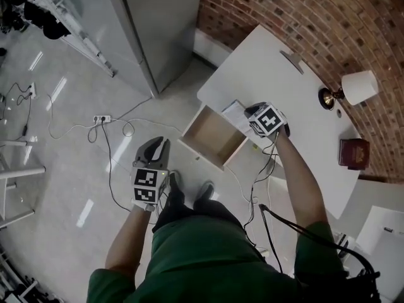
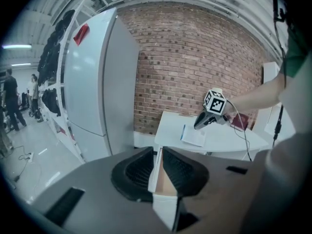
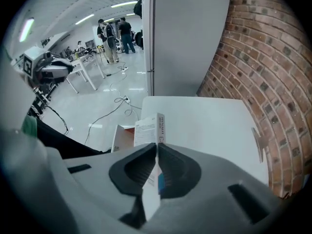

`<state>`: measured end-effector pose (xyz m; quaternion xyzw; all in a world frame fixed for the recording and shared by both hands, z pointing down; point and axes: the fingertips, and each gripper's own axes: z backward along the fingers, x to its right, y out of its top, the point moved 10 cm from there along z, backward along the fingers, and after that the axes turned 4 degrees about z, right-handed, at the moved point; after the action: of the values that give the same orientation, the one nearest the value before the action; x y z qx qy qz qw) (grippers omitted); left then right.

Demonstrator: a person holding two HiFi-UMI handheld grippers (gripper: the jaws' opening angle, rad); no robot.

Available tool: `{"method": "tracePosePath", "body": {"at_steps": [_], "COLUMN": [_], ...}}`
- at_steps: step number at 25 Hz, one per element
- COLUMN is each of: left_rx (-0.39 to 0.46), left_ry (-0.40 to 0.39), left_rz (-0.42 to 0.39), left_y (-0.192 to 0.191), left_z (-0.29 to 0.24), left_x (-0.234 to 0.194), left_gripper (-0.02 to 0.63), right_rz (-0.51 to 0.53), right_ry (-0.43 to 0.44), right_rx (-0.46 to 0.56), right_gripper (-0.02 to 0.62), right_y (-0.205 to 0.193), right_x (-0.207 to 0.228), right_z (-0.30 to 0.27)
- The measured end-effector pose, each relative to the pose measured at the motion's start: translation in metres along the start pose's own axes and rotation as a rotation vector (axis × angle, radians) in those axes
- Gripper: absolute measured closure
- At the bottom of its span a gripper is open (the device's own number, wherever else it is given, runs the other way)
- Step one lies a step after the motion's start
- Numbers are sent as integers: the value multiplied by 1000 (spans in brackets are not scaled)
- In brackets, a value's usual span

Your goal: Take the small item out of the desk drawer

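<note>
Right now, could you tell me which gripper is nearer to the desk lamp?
Right. The right gripper is above the desk where the lamp stands; the left gripper is over the floor, beyond the open drawer.

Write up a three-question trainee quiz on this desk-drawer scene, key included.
1. True or false: the right claw is clamped on a thin white cardboard box.
2. The wood-lined desk drawer is: A) pulled out and empty B) pulled out and full of papers C) pushed shut.
3. Fill in: behind the white rectangular desk stands a red ____ wall.
Key: 1 true; 2 A; 3 brick.
</note>
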<state>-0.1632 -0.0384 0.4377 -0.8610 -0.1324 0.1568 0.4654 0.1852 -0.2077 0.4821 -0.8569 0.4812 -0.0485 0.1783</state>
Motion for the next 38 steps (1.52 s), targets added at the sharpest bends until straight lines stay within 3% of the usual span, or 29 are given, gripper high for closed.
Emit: {"method": "tracePosePath", "body": {"at_steps": [8,14,22,29,38], "left_rx": [-36,-67,-74,-62,19], "left_ry": [39,54,51,9,-40], "left_rz": [28,47,49,22,-48], "left_y": [-8,-18,-16,-5,45], "left_z": [-2,-2,-10,-23,-39], "left_x": [-5,-6,-9,0,14], "left_gripper": [551,551,551,551,551], "right_rz": [-18,-102,-152,-282,-449], "right_ry": [104,94,19,-111,-223], "right_rx": [-68,-39,12,200,583], "right_gripper": [572,566,567,572,588], "right_y": [4,-3,-13,-12,5], "right_x": [36,46,47,52,31], "right_z": [-30,-57,-65,-23,76]}}
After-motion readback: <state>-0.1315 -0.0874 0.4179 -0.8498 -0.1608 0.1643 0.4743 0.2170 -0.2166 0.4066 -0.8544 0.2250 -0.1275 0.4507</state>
